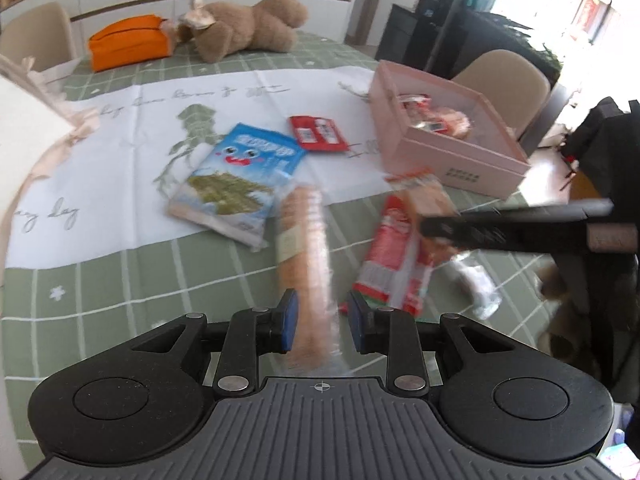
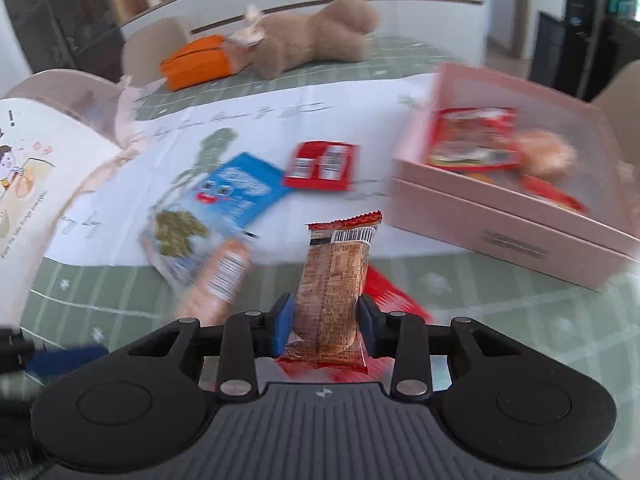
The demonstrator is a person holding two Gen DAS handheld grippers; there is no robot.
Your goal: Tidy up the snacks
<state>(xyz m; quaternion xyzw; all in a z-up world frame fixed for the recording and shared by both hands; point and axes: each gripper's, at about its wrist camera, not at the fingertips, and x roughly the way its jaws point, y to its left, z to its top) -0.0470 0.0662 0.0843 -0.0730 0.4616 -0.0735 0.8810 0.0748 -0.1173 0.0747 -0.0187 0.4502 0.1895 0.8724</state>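
My left gripper (image 1: 323, 320) is shut on a long tan biscuit sleeve (image 1: 306, 240) that sticks out forward over the green checked table. The same sleeve (image 2: 220, 276) shows blurred in the right wrist view. My right gripper (image 2: 326, 320) is shut on a brown snack packet (image 2: 334, 280) with red crimped ends, held upright above the table. From the left wrist view this packet (image 1: 426, 196) hangs in the right gripper's black fingers (image 1: 500, 226). An open pink box (image 1: 460, 160) (image 2: 500, 236) with several snacks inside stands at the right.
On the white cloth lie a blue seaweed packet (image 1: 240, 176) (image 2: 224, 196) and a small red packet (image 1: 318, 133) (image 2: 320, 166). A long red packet (image 1: 388, 256) and a clear wrapper (image 1: 480, 284) lie near me. A plush bear (image 1: 248, 24) and orange tissue case (image 1: 128, 42) sit at the back.
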